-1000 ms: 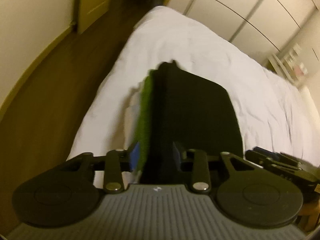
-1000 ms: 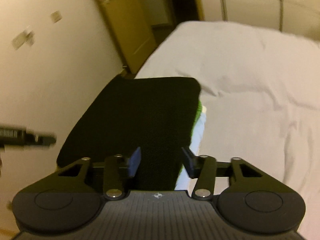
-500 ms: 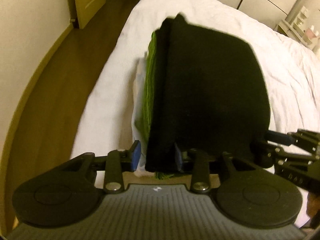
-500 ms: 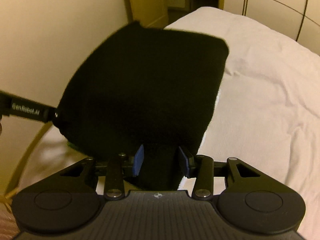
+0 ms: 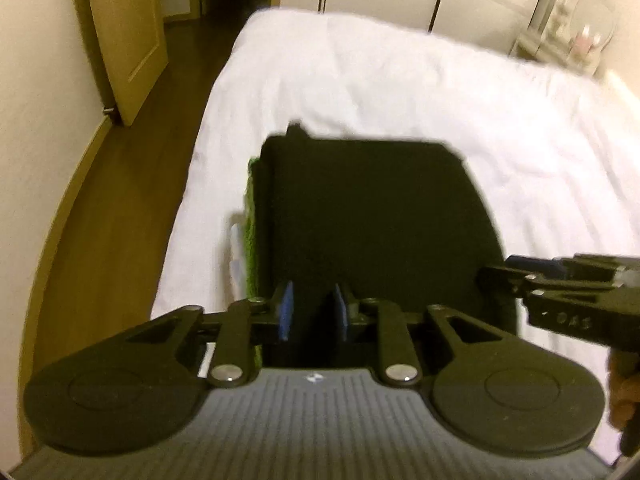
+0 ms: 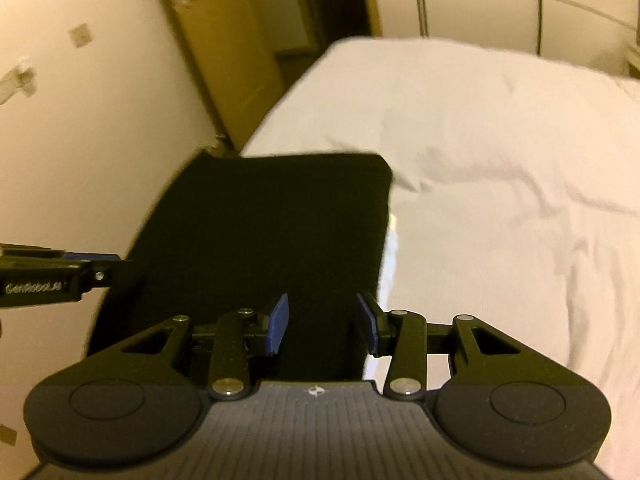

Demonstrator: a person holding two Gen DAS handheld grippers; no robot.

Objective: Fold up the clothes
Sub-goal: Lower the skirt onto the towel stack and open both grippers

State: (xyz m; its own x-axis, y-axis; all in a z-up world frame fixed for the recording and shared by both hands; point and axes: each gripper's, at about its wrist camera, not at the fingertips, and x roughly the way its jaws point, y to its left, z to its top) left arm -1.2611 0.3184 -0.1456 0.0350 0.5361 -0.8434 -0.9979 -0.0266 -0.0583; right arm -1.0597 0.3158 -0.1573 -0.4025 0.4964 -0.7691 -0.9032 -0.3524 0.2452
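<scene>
A white bed (image 5: 400, 92) fills most of both views, with a wood floor (image 5: 120, 184) and a door (image 5: 128, 36) off its near edge. On the bed's corner lies the black garment (image 5: 372, 216), folded to a flat rectangle and resting on top of a green garment (image 5: 252, 216) and a pale one beneath, both showing only as slim edges on the left. The left hand-held gripper (image 5: 311, 312) has just been closing its jaws, and the near hem of the black cloth sits between its narrow blue pads; whether they truly pinch it I cannot tell. The right hand-held gripper (image 6: 322, 322) stands partly spread over the cloth's near right corner, the fabric between the pads without visibly touching either. Judging by this, the step in hand is setting the folded piece down squarely on the stack; the next move likely calls for letting go cleanly and drawing back without dragging the hem askew. The left wrist view alone shows the green and pale layers under the black one, and the right tool coming in from the side; the right wrist view shows the cloth's right edge against the sheet, the wall, and the left tool's (image 6: 48, 276) labelled side.
</scene>
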